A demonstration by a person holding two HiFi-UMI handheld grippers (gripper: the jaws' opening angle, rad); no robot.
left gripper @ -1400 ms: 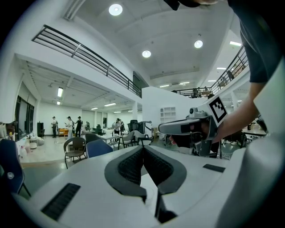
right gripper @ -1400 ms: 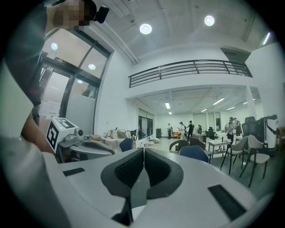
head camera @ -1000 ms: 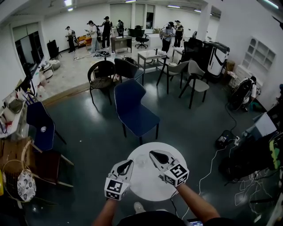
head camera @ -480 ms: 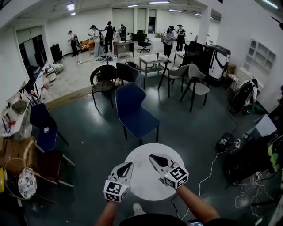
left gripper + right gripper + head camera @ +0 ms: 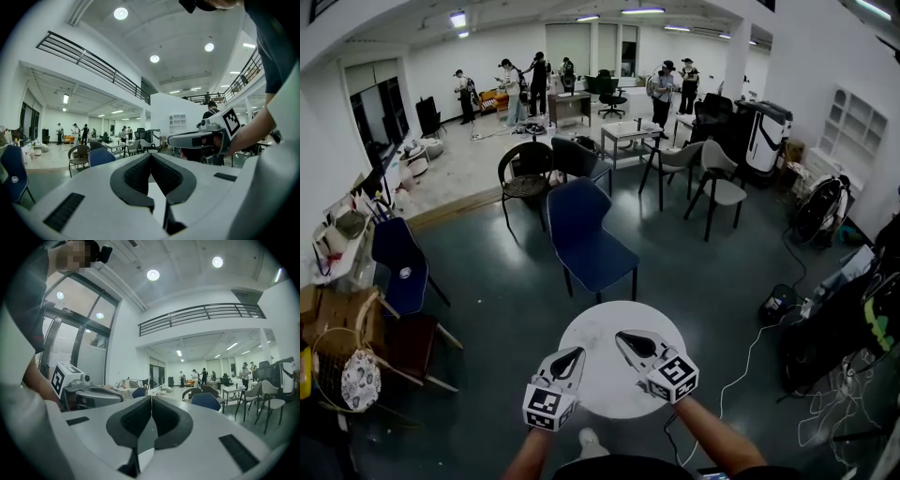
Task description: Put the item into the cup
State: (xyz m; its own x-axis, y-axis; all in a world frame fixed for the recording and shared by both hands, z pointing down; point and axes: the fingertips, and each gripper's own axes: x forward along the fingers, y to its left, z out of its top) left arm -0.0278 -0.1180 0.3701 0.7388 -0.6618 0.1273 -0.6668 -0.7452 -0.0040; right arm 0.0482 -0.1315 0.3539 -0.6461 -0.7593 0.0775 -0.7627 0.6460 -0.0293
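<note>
I hold both grippers over a small round white table that shows no cup and no item on its bare top. My left gripper sits over the table's near left part, jaws shut with nothing between them. My right gripper hovers over the middle right, also shut and empty. In the left gripper view the closed jaw tips point level across the room, with the right gripper at the right. In the right gripper view the tips meet, and the left gripper shows at the left.
A blue chair stands just beyond the table, with a black chair and grey chairs farther back. Another blue chair and a wooden chair stand left. Cables lie on the floor right. Several people stand far off.
The head view has tilted slightly, so the room sits a little lower in frame. Both grippers stay shut and hold nearly the same place over the table.
</note>
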